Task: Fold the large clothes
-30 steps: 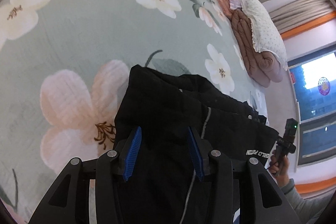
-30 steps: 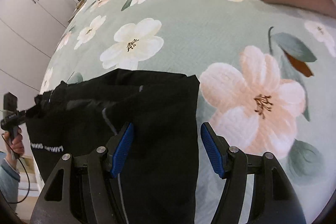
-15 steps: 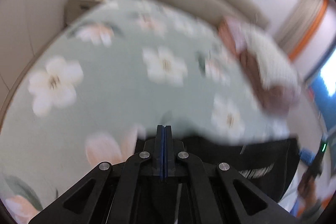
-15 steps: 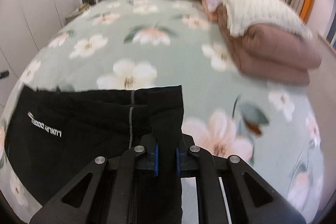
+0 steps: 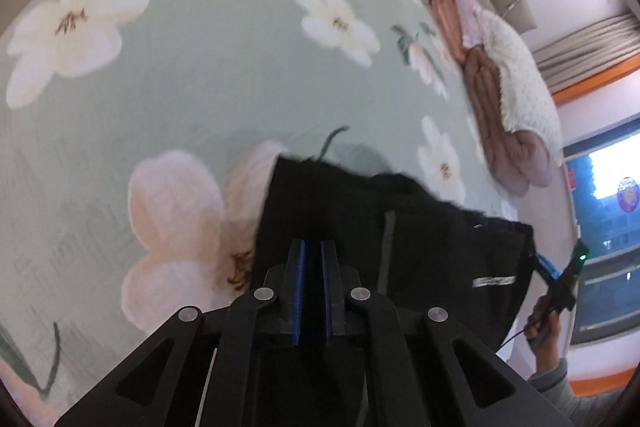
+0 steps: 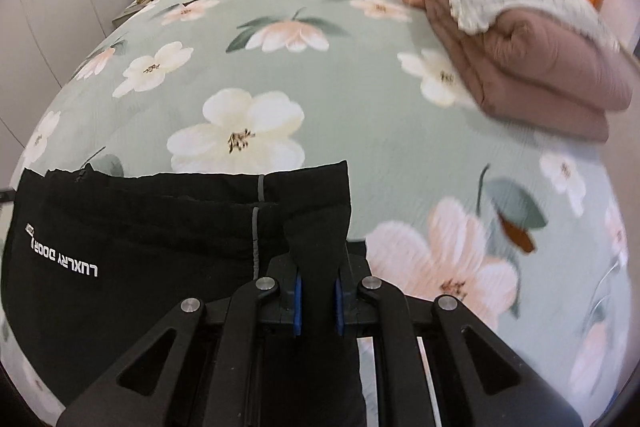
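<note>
Clearly, the black garment [image 6: 160,251] is soft and limp, so it will sag and slide between your 2 grips; hold it at its corners, as your left gripper [image 5: 313,291] and right gripper [image 6: 317,301] do now, each pinching a bunch of cloth. It lies partly folded on the flowered bedspread [image 6: 340,75], with a grey stripe and white lettering showing.

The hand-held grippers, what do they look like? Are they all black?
Mostly. Each hand-held gripper, left and right, has a black plastic frame of angled bars with triangular cut-outs, joined by round silver pins. The two fingers carry ridged bright blue pads on their inner faces. At the edge of the left view, the person's other hand shows a grey sleeve cuff and a thin dark cable.
</note>
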